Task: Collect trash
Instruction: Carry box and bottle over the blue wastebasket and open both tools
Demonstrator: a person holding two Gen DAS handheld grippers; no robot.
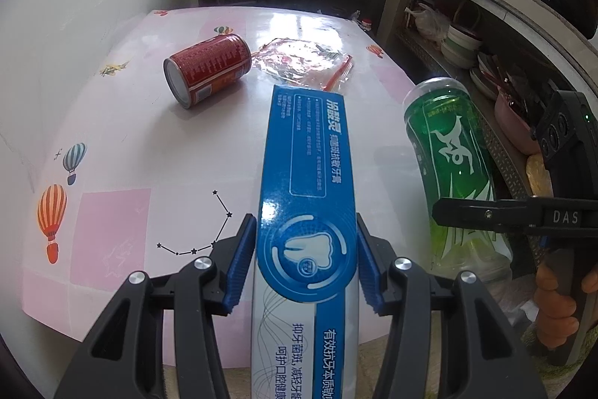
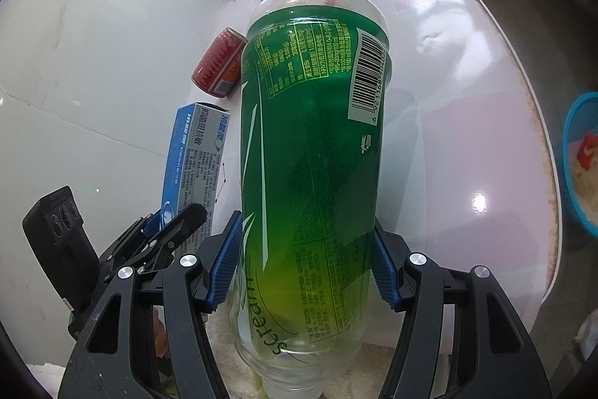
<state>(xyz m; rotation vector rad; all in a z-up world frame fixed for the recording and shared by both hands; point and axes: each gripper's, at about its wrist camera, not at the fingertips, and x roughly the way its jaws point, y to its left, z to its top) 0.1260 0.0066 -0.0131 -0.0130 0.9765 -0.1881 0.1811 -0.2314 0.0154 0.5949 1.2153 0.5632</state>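
Observation:
My left gripper (image 1: 304, 264) is shut on a long blue and white toothpaste box (image 1: 308, 174), which sticks out forward above the table. My right gripper (image 2: 304, 264) is shut on a green-labelled clear plastic bottle (image 2: 314, 152), its base pointing away from me. That bottle (image 1: 452, 159) and the right gripper's black body show at the right of the left wrist view. A red can (image 1: 207, 71) lies on its side on the pink table, with a crumpled clear plastic bag (image 1: 302, 60) right beside it. From the right wrist, the can (image 2: 218, 68) and the box (image 2: 196, 159) sit left of the bottle.
The table (image 1: 112, 219) has a pink cloth printed with balloons and butts against a white wall on the left. Open shelves with bowls and pots (image 1: 463, 43) stand at the right. A blue basket (image 2: 581, 159) sits low beyond the table's right edge.

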